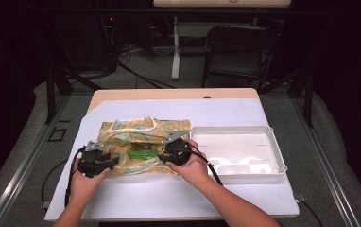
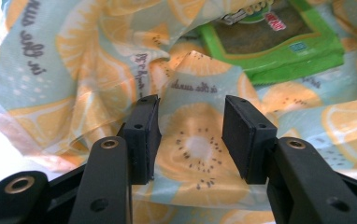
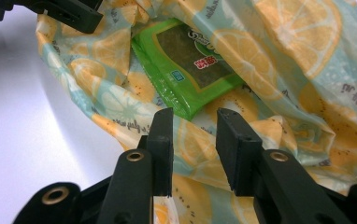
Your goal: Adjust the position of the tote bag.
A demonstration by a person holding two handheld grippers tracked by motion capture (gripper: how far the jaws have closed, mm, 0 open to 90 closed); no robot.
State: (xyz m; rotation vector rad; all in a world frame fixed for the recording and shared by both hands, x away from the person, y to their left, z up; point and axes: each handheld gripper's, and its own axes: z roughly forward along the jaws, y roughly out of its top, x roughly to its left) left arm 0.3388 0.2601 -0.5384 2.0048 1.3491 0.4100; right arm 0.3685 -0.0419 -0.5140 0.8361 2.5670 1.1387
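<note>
1. hovering low over the near edge of the lemon-print bag [image 1: 143,144], the left gripper [image 1: 104,161] has its jaws standing apart, and in the left gripper view [image 2: 191,140] a raised fold of the fabric sits in the gap between the pads [image 2: 144,135], nothing pinched.
2. over on the other side, the right gripper [image 1: 173,152] is at the bag's right near corner, jaws likewise spread; its own view [image 3: 193,149] shows crumpled fabric between the pads [image 3: 232,147], and whether they touch it i cannot tell.
3. the bag lies spread on the white table cover [image 1: 178,196], just left of the white tray [image 1: 275,142].
4. a green packet [image 1: 141,151] lies on the bag, between the two grippers; its far part is tucked under a fold in the right gripper view [image 3: 190,70].
5. the packet's label is too blurred to read, and its top is cut off in the left gripper view [image 2: 279,46].
6. beyond the table, the room falls into darkness.
</note>
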